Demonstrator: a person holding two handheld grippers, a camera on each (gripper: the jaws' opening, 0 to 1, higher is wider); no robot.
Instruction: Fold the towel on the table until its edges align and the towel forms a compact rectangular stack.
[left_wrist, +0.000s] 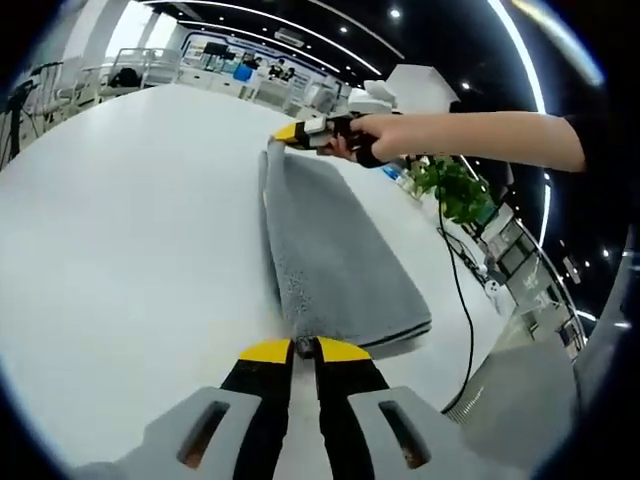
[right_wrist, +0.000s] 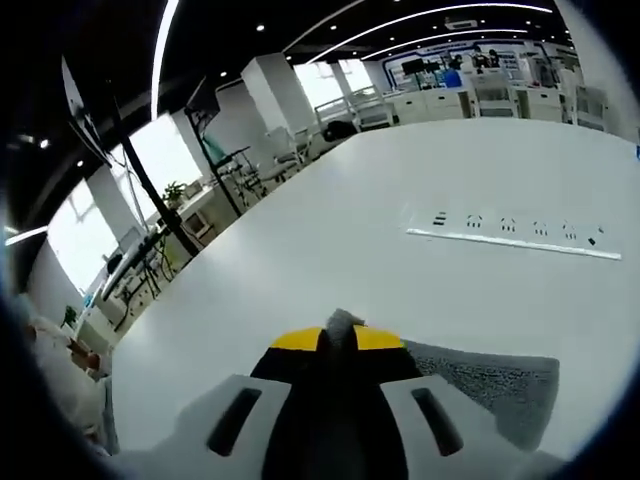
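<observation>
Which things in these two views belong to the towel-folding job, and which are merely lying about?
Belonging to the job:
- grey towel, folded into a long strip
- left gripper, fingers shut on the towel's near end
- right gripper, fingers shut on its far end
- white table

Lying about:
- potted plant
- black cable
- socket strip set in the tabletop

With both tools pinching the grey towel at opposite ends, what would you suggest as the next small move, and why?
Probably lift both ends together and carry them across to fold the towel again. The left tool is shut on its near corner, the right tool on the far one, and the towel lies on the white table as a long, narrow strip, not yet a compact rectangle.
</observation>
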